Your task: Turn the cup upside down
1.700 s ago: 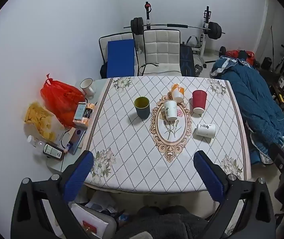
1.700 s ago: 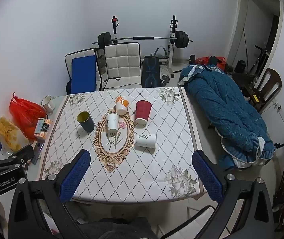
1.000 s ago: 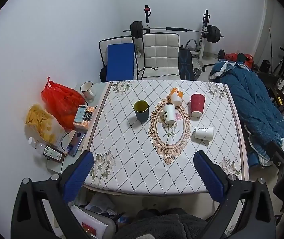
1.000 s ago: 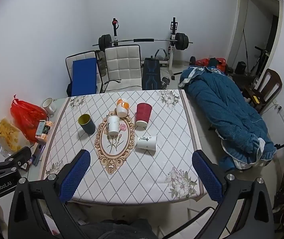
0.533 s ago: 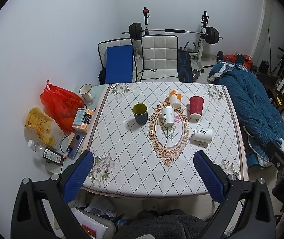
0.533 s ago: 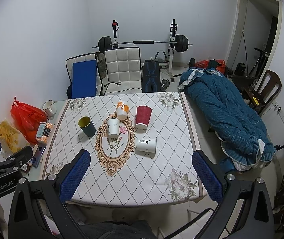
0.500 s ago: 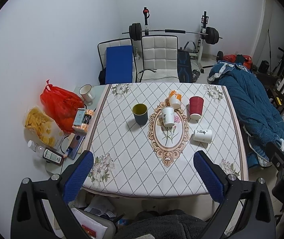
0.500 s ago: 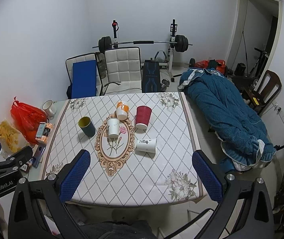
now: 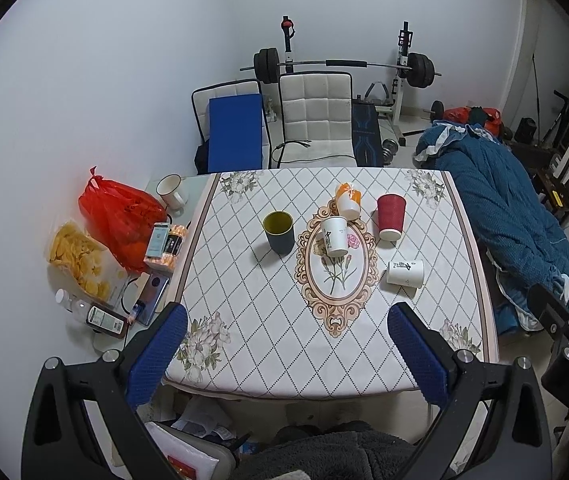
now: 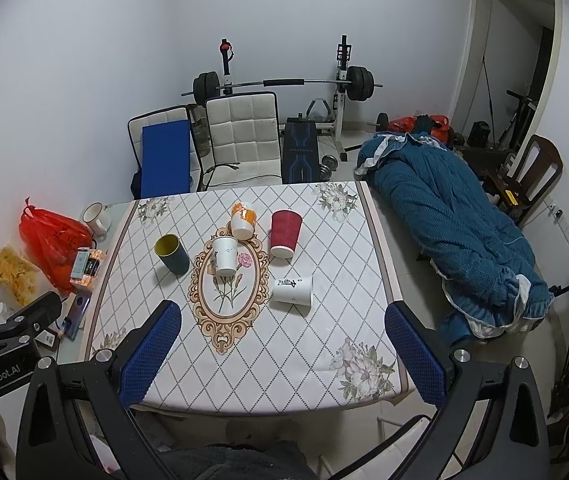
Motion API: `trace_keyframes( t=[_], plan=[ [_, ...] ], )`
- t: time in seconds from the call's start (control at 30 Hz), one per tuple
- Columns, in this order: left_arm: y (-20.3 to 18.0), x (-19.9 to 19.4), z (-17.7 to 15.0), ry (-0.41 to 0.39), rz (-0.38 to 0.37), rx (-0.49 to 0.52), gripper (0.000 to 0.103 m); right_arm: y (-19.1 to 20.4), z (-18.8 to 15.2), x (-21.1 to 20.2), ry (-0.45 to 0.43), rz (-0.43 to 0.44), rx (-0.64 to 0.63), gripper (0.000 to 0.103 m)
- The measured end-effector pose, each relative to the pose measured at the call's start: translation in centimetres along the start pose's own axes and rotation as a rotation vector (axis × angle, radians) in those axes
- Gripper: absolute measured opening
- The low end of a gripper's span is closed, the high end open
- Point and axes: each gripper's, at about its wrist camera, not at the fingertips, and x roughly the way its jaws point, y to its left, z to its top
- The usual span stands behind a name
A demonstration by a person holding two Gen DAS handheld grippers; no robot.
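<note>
Several cups stand on the patterned table (image 9: 268, 332). A dark cup with a yellow inside (image 9: 278, 232) (image 10: 171, 253) stands upright. A white cup (image 9: 334, 235) (image 10: 225, 255) stands at the middle. An orange-and-white cup (image 9: 347, 200) (image 10: 242, 214) is behind it. A red cup (image 9: 391, 216) (image 10: 284, 233) stands on the right. A white cup with black writing (image 9: 405, 273) (image 10: 292, 290) lies on its side. My left gripper (image 9: 282, 354) and right gripper (image 10: 282, 354) are open and empty, held high above the table's near edge.
A side shelf to the left of the table holds a red bag (image 9: 118, 216), a mug (image 9: 170, 191), snacks and small items. Chairs (image 9: 314, 114) and a barbell rack stand behind the table. A blue quilt (image 10: 456, 224) lies to the right.
Both grippers have drifted back and up from the table, so the cups look slightly smaller. The cups have not moved.
</note>
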Motion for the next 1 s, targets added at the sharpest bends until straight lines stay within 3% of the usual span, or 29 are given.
trace_keyframes(
  t=[1.0],
  plan=[
    [-0.14,0.06,0.54,-0.006,0.000,0.007,0.103,-0.30,-0.02,0.70,-0.003,-0.003,0.011,0.103]
  ],
)
